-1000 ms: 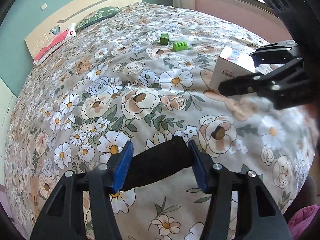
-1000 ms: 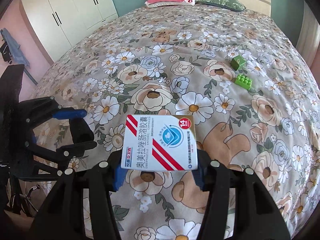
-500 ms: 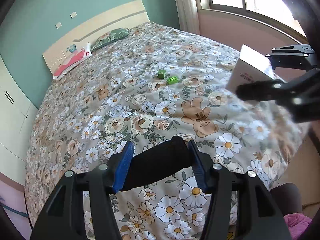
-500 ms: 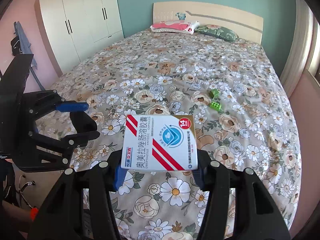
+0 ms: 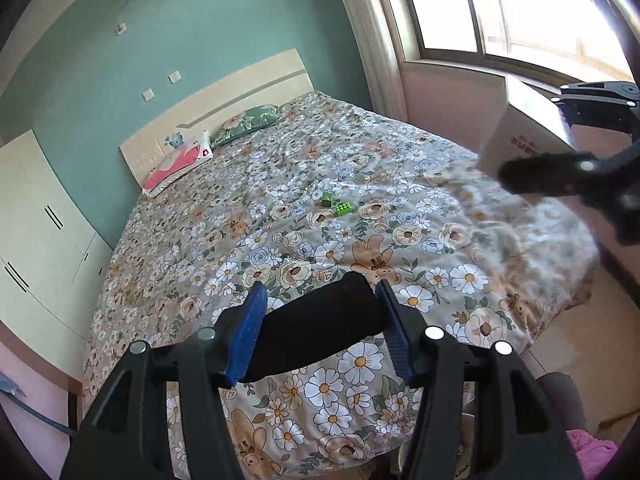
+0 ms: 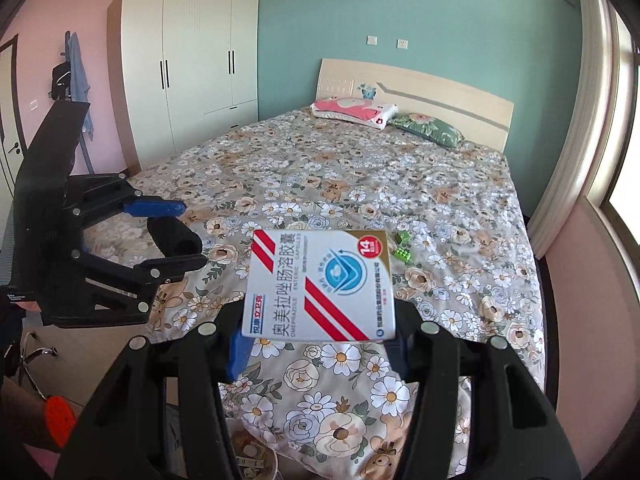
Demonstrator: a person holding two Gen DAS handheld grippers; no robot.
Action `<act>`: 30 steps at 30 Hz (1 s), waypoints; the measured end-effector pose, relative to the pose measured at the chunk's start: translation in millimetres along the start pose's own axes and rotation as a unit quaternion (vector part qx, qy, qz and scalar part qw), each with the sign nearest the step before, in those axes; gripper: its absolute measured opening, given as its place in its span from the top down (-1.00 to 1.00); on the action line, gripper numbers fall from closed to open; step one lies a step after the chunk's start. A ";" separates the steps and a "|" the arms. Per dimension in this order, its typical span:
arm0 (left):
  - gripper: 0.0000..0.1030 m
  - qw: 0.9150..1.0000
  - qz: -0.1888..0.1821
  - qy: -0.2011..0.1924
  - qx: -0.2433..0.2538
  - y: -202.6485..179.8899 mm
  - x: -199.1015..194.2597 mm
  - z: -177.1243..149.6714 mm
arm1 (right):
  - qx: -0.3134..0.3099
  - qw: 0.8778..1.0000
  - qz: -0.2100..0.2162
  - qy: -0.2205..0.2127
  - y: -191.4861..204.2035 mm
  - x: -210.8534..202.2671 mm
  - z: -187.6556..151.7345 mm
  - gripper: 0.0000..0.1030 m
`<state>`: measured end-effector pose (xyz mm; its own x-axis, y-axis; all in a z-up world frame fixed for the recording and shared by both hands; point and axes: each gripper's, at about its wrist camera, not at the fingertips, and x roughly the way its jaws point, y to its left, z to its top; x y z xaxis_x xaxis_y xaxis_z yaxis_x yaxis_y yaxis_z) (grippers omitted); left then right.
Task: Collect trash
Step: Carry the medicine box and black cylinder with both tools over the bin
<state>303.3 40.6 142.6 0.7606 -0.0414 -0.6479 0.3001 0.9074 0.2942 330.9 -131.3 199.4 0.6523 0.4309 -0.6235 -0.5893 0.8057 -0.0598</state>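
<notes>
Both grippers loaded, held off the foot of the bed

Nearest us, the right gripper (image 6: 320, 344) is clamped on the medicine box (image 6: 320, 284) and the left gripper (image 5: 320, 332) on a black roll (image 5: 316, 328), both above the foot of the bed (image 6: 400, 184). We should keep both grips firm and level while carrying to a bin, which we cannot see. Farther up the bed, two green bricks (image 5: 338, 205) lie mid-quilt.
</notes>
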 end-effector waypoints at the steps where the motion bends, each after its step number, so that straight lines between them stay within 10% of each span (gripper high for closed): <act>1: -0.12 1.000 0.002 -0.004 0.002 -2.8 -9.4 -0.8 | -0.003 1.000 -0.001 -0.004 3.3 -10.7 -1.2 -0.06; 13: -0.12 0.999 0.012 -0.035 0.005 -24.7 -84.1 -17.4 | -0.028 0.999 -0.008 -0.035 35.6 -97.4 -20.3 -0.06; 30: -0.12 1.000 -0.022 0.021 -0.003 -54.6 -58.8 -90.7 | -0.046 0.998 0.020 0.032 61.0 -57.6 -84.3 -0.06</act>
<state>189.9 31.4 100.9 0.7219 -0.0636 -0.6890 0.3291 0.9075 0.2611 217.2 -141.2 165.9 0.5973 0.4334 -0.6748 -0.6577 0.7462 -0.1029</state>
